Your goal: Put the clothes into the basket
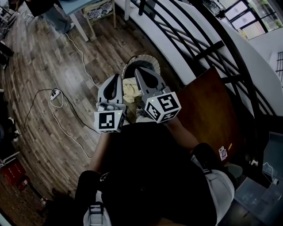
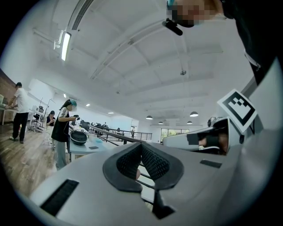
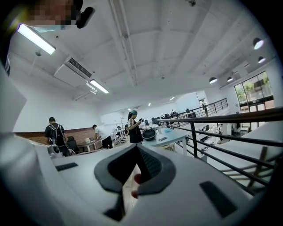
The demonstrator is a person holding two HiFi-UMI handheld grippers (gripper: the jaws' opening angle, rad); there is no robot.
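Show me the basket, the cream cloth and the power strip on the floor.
basket (image 1: pixel 131 59), head view, its pale rim.
cream cloth (image 1: pixel 130 89), head view, its middle.
power strip (image 1: pixel 55 93), head view, its white body.

Two tongs show in the head view, the left tongs (image 1: pixel 116 81) and the right tongs (image 1: pixel 142 77). Each carries one marker cube, the left cube (image 1: pixel 109 121) and the right cube (image 1: pixel 162 107), so two cubes. There is one woven basket (image 1: pixel 140 56) and one pale heap of clothes (image 1: pixel 129 90). On the floor to the left lies one power strip (image 1: pixel 55 93). Far off stands one chair (image 1: pixel 101 9).

The right gripper view shows three people: one with a backpack (image 3: pixel 54 134), one leaning (image 3: pixel 98 136) and one in a cap (image 3: pixel 134 128). It also shows two strip lights (image 3: pixel 98 86).

The left gripper view also shows three people, with one strip light (image 2: pixel 65 44) and four hanging lamps (image 2: pixel 193 114).
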